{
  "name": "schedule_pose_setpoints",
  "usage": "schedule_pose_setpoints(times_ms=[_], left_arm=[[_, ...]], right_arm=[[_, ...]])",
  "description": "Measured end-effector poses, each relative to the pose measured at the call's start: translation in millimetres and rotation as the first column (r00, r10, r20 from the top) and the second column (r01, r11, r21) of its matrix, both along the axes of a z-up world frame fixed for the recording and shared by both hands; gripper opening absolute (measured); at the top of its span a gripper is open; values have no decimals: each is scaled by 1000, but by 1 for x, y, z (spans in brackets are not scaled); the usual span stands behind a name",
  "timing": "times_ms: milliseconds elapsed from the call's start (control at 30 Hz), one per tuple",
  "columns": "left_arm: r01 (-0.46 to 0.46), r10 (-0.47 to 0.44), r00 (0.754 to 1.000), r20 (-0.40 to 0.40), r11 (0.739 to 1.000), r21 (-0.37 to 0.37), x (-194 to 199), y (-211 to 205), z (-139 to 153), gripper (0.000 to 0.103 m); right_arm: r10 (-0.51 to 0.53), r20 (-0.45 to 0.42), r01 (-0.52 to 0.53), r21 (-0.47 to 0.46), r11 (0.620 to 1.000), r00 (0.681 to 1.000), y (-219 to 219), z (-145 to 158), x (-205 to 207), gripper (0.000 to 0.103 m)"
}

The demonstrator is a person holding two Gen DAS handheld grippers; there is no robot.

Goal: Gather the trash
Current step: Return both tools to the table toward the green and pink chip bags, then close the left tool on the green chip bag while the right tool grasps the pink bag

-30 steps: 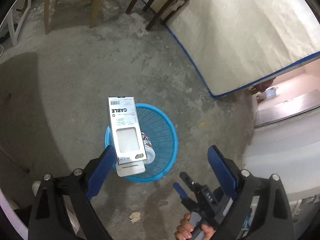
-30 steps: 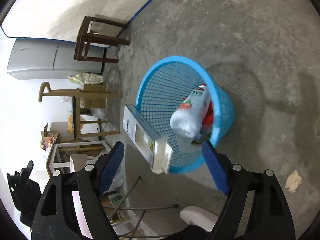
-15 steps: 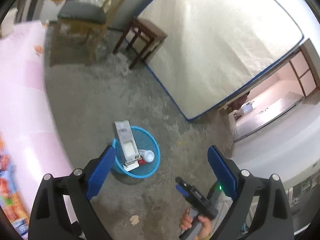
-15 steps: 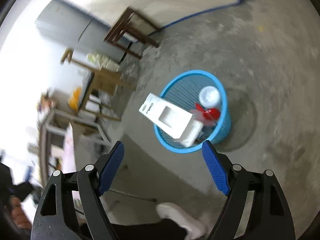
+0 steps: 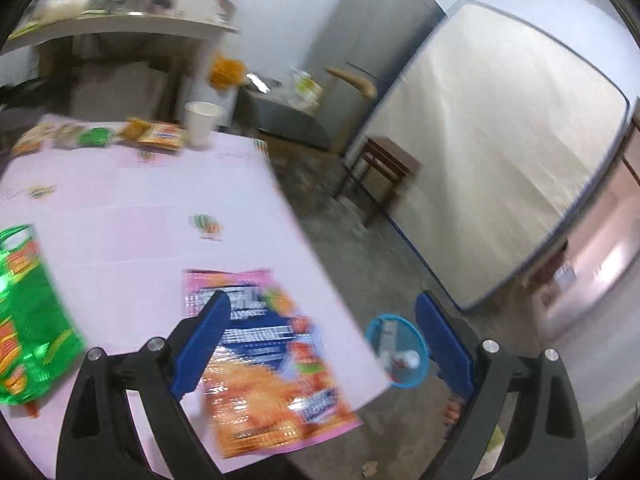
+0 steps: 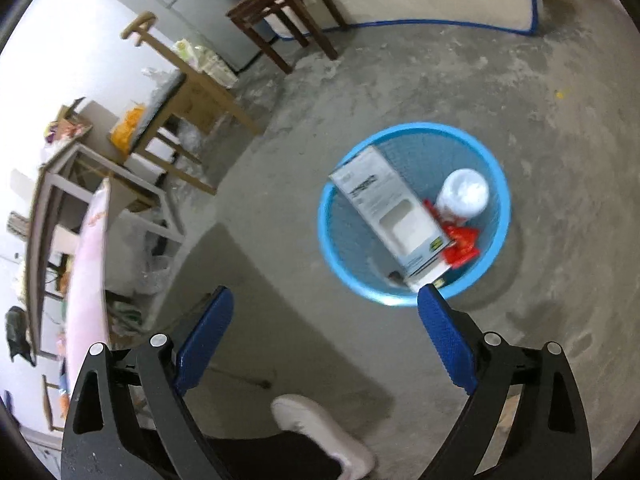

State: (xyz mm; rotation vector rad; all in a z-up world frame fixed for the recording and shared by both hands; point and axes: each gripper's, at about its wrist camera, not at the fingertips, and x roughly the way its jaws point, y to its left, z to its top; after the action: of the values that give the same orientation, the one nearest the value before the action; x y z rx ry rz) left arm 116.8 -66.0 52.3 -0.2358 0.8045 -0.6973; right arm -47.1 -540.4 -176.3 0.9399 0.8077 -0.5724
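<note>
In the left wrist view, my left gripper is open and hangs over the near corner of a pink table. Nothing sits between its fingers. An orange and pink snack bag lies on the table just below them, and a green bag lies at the left. A blue mesh basket stands on the floor past the table's edge. In the right wrist view, the basket holds a white cable box, a white bottle and a red wrapper. My right gripper hovers above the floor beside it, its jaws opening with nothing between them.
A paper cup and more snack packets sit at the table's far edge. A dark stool, a wooden chair, a grey fridge and a leaning mattress ring the concrete floor. A person's white shoe is below my right gripper.
The white box went from beside my left gripper into the basket. My left gripper swung up and away from the basket to the pink table. The right gripper rose and rolled.
</note>
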Motion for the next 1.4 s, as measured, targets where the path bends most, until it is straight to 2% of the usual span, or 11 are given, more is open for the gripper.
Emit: schedule_pose_setpoints(times_ms=[100,200,300,433,567,633,800,967,1200,1367,1400], left_arm=[[-85,85,996,13,996,-25,-1,52,-7,91],[-163,163,986,26,987,-9,-2,94,-15,91],[-225,226,974,35,974,-20,-5,138,-20,91],[-315,317,946,70,948,-40,-18,187,-28,91],[-399,400,914,62,916,-34,-24,226,-41,91],[-441,442,897,26,897,-29,-23,244,-53,91],[-483,480,874,-83,876,-22,-13,268,-83,91],[-508,494,849,-186,861,-31,8,280,-109,80],[-530,522,824,-220,847,23,31,281,-131,63],[-555,554,802,-223,830,62,36,281,-140,43],[-559,557,799,-224,827,63,36,282,-141,42]], right_arm=[[58,69,-58,6,998,996,31,29,1,89],[149,148,-149,-11,989,978,67,64,6,89],[273,225,-274,-28,961,935,106,100,27,89],[384,276,-397,-10,918,881,146,129,65,89],[490,316,-528,42,848,812,187,142,112,88],[527,300,-568,65,821,795,205,140,130,85],[575,242,-610,100,786,781,233,128,151,77],[582,206,-610,122,783,787,245,123,159,74],[576,199,-607,170,776,793,251,112,161,70],[576,192,-606,191,772,794,251,105,160,68],[575,187,-604,193,774,797,251,104,160,67]])
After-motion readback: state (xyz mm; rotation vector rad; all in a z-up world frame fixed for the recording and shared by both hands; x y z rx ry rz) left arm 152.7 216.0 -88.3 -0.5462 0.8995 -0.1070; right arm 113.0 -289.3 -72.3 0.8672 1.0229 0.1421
